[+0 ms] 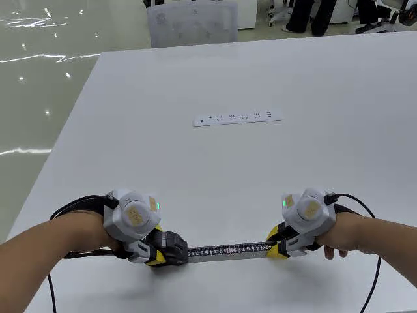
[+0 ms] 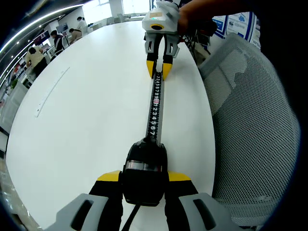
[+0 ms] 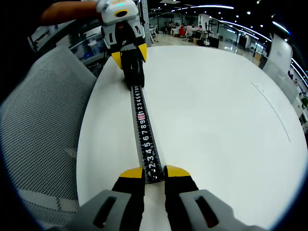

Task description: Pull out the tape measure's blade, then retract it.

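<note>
Near the front edge of the surface, the left tool squeezes the tape measure and the right tool pinches its blade tip. Best pull straight and flat, no twisting.

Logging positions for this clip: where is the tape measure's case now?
Head view, lower left: the case lies on the white table, held in the left gripper, blade stretching to the right gripper.

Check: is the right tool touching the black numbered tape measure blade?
Touching. The right gripper view shows the right tool with its yellow-tipped jaws pressed against both edges of the black numbered blade at its end.
</note>
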`<state>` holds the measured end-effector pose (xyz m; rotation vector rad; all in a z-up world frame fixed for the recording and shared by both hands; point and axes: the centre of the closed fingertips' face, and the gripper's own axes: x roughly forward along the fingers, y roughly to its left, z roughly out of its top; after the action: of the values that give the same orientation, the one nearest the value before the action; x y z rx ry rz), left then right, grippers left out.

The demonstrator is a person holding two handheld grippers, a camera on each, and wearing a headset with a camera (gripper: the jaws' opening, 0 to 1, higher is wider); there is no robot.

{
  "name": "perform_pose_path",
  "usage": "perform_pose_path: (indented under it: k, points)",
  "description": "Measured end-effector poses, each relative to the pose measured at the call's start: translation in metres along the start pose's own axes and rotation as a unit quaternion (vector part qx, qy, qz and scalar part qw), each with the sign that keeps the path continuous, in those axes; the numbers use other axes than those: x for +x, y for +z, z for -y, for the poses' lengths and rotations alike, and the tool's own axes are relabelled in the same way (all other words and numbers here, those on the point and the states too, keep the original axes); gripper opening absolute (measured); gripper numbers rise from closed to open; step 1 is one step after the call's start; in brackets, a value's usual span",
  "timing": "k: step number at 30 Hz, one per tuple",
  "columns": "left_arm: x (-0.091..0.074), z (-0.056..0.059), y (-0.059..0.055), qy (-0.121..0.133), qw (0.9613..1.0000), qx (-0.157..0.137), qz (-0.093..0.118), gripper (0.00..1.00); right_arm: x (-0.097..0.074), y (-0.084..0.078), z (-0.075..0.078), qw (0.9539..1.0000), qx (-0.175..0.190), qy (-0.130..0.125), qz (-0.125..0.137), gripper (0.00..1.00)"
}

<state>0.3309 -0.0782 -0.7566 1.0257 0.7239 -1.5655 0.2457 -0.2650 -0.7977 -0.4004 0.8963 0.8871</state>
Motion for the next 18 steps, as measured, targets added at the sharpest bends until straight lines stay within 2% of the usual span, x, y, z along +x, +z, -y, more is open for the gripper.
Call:
perform_pose_path:
  k: [18]
  points:
    - [-0.0003,0.0000,-0.0003,0.000,1.0000,0.001,-0.001,0.30,-0.0074,-0.0100,0.0035,1.0000,-0.003,-0.001,-0.008,0.13]
